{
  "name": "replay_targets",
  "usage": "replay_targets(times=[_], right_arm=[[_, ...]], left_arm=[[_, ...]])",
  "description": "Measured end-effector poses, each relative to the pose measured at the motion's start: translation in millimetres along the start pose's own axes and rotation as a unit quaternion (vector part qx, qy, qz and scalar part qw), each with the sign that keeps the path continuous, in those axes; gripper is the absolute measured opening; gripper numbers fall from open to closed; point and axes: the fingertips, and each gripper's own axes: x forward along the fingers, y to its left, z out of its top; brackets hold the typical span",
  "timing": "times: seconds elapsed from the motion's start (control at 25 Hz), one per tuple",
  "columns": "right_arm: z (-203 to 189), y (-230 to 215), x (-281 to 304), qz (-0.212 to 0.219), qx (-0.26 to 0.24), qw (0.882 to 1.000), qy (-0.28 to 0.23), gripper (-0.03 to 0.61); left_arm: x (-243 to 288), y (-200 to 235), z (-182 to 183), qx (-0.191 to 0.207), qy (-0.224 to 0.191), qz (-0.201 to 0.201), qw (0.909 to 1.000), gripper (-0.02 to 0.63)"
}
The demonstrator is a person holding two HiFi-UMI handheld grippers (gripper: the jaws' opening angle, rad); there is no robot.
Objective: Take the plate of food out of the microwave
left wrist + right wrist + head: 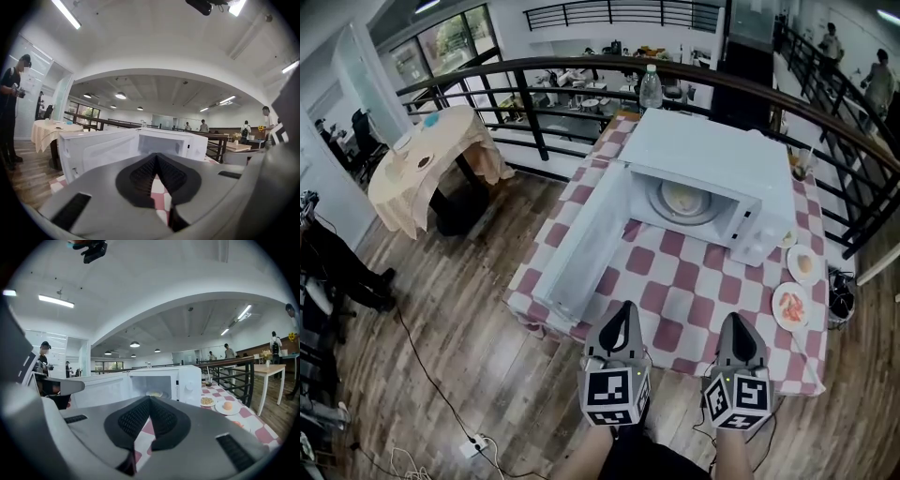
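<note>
Plate of food (682, 199) rests on the turntable inside the open microwave (712, 150). Its far part is cut off by the cavity's upper edge, and the pale food cannot be identified.

Nearest, the left gripper (626, 309) and right gripper (735, 321) are held side by side over the table's near edge, pointing toward the microwave. Both have their jaws clenched together on nothing. Ribbed black pads (140, 176) line the grey shells.

Beyond lies a red-and-white checked tablecloth (675, 281). The white door (581, 246) is swung wide to the left. Two round plates (791, 306) lie right of the microwave. A clear bottle (651, 87) stands behind it, near a curved dark railing (534, 62).
</note>
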Motion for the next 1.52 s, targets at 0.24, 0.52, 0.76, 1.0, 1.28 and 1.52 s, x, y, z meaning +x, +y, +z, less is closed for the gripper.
replay_targets(times=[0.24,0.52,0.76,1.0,1.28,1.52], right_arm=[[5.0,-3.4,42.2,-0.017,0.004,1.0,0.01,-0.005],[9.0,-2.6,88.7,-0.035,0.008,0.999,0.018,-0.005],[9.2,-1.2,122.2,-0.047,0.014,0.999,0.022,-0.005],[7.5,2.3,144.3,-0.055,0.018,0.998,0.03,-0.005],[-1.9,1.4,166.6,-0.052,0.036,0.997,0.04,-0.005],[-5.2,-9.5,187.5,-0.048,0.059,0.996,0.047,-0.005]], left_arm=[[50.8,6.7,5.1,-0.002,0.011,-0.025,0.9996,0.007],[101.0,19.3,11.6,0.002,0.018,-0.048,0.9987,0.008],[136.0,28.1,9.7,-0.011,0.029,-0.067,0.9973,0.007],[157.7,31.3,4.7,-0.021,0.038,-0.078,0.996,0.007],[177.2,31.6,-9.5,-0.038,0.054,-0.084,0.9943,0.006],[191.7,31.6,-14.1,-0.058,0.064,-0.069,0.9939,0.006]])
